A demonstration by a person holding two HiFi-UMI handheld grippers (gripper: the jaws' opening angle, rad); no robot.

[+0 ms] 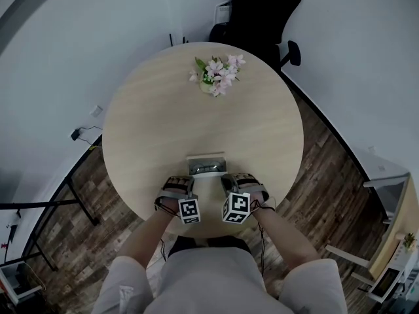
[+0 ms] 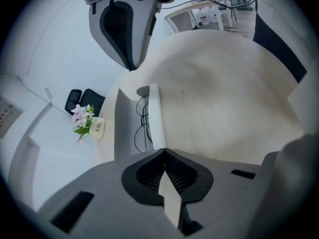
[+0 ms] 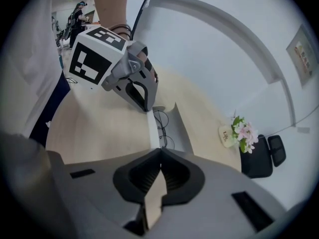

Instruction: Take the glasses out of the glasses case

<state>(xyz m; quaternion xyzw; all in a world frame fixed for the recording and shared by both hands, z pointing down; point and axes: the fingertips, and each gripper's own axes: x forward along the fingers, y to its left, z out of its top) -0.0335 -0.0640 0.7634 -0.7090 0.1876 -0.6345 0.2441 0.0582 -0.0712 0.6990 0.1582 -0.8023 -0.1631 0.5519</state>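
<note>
Well, the glasses [image 2: 141, 136] lie in the open glasses case [image 1: 207, 164] at the near side of the table [image 1: 150, 123]. My left tongs [image 2: 164, 151] and right tongs [image 3: 159, 149] are both squeezed shut, with their tips at the left and right ends of the case's near rim. The glasses look thin, light and easy to bend. I would pinch the frame softly, never the lenses.

Surface [image 1: 163, 123]: pale wood-look, matt, smooth. Glasses case [image 2: 125, 128]: smooth, matt, plastic-look; glasses [image 2: 142, 133] inside it: v. thin dark wire frame.
</note>
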